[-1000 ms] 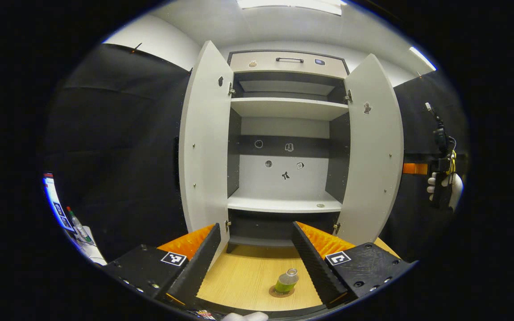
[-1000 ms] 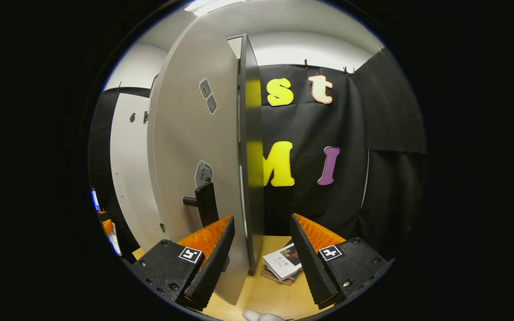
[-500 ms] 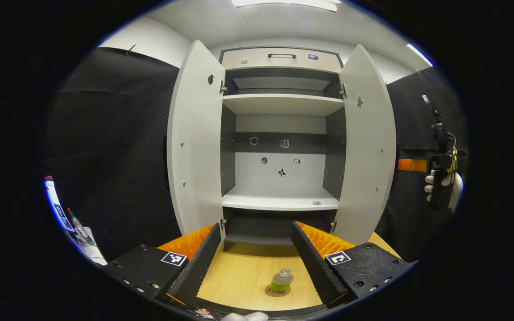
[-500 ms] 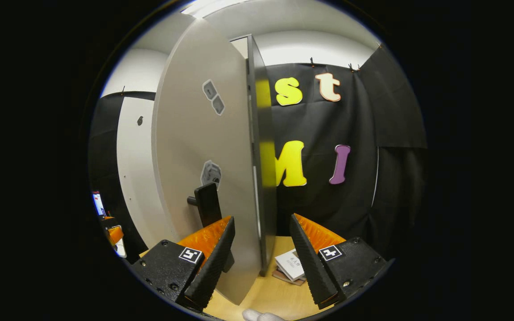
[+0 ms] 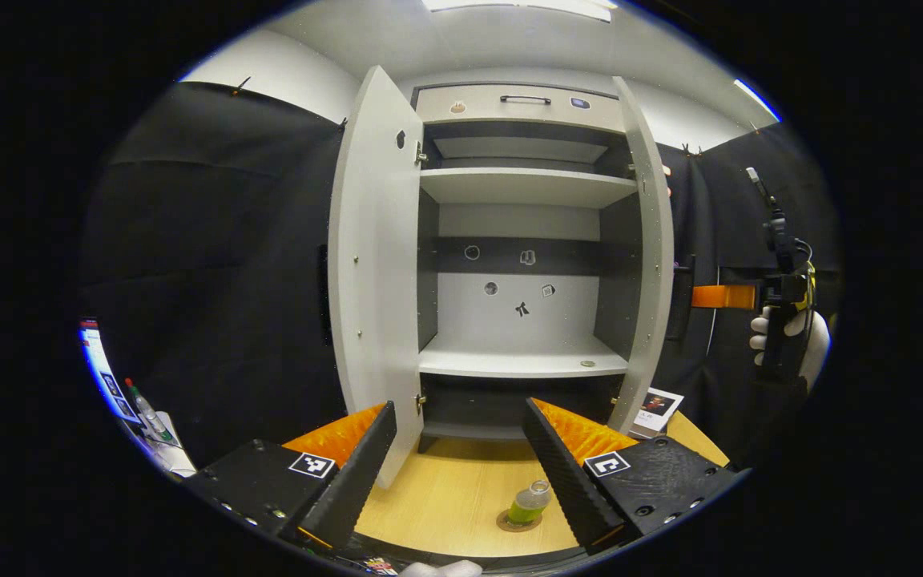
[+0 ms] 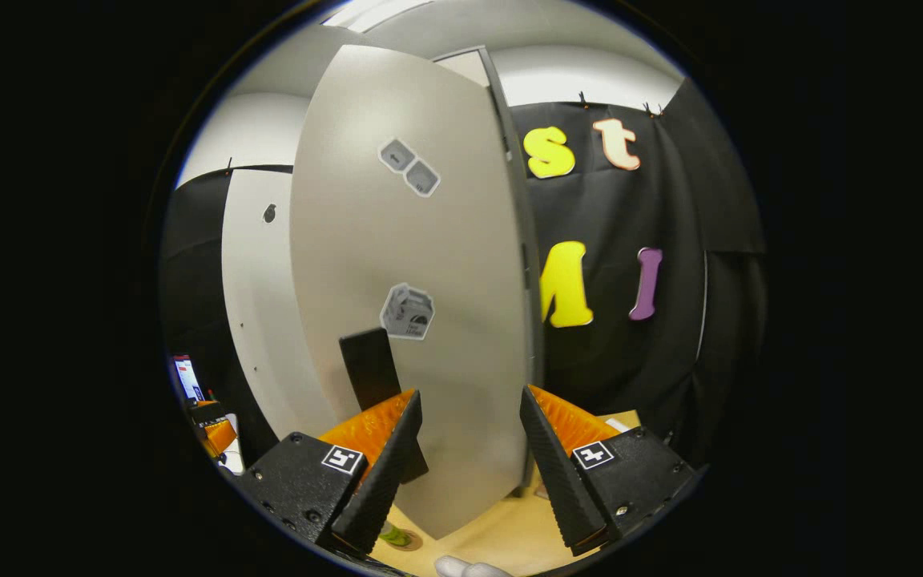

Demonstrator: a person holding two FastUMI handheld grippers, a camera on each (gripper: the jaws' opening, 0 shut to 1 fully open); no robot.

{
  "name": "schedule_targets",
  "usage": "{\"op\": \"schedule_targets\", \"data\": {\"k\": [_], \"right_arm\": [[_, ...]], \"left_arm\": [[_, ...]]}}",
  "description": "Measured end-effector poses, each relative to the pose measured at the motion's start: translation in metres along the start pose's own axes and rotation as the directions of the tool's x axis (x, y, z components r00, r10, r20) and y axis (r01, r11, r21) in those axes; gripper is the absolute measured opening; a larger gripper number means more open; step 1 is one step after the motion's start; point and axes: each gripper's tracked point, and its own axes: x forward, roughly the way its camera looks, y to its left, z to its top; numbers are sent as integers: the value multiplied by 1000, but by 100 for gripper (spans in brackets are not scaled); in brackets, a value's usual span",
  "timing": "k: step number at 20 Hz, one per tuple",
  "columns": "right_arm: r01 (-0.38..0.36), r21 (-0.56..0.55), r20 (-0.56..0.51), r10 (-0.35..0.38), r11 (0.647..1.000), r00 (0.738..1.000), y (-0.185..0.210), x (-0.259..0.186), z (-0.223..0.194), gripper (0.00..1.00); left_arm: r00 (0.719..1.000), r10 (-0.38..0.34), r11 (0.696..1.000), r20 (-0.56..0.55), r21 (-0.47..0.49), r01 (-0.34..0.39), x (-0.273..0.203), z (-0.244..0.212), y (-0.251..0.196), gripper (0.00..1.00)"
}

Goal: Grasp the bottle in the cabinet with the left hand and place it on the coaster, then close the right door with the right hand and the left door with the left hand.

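The small bottle of green liquid stands upright on the round coaster on the wooden table, between the fingers of my open left gripper but farther off and untouched. The cabinet's left door stands wide open. Its right door is part-way swung in and looks almost edge-on. In the right gripper view that door's outer face is close ahead, with its black handle just above my left finger. My right gripper is open, and a gloved hand holds it behind the door.
The cabinet has bare shelves, with one small round thing on the lower shelf, and a drawer on top. A booklet lies on the table by the right door's foot. A small bottle and a screen sit at far left.
The right door has swung well in toward the cabinet, from wide open to nearly edge-on, and my right gripper has followed its outer face. The bottle rests unmoved on the coaster.
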Motion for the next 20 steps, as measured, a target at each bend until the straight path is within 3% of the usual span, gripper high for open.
{"op": "schedule_targets", "data": {"k": [4,6,11,14,20], "right_arm": [[-117,130,-62,126,985,990,40,29,-27,78],[-138,164,-85,153,977,985,50,33,-37,78],[-107,169,-49,117,980,992,45,27,-34,78],[-85,156,-12,88,984,996,43,16,-24,80],[-3,2,71,3,1000,997,44,-19,-6,80]], "left_arm": [[1000,19,1000,-7,14,-19,-3,3,21,97],[999,30,999,-16,20,-30,-4,3,29,94],[1000,14,999,-23,35,-13,3,2,36,94],[1000,-2,999,-9,43,2,7,6,37,99],[999,46,996,24,74,-47,25,19,89,96]]}}
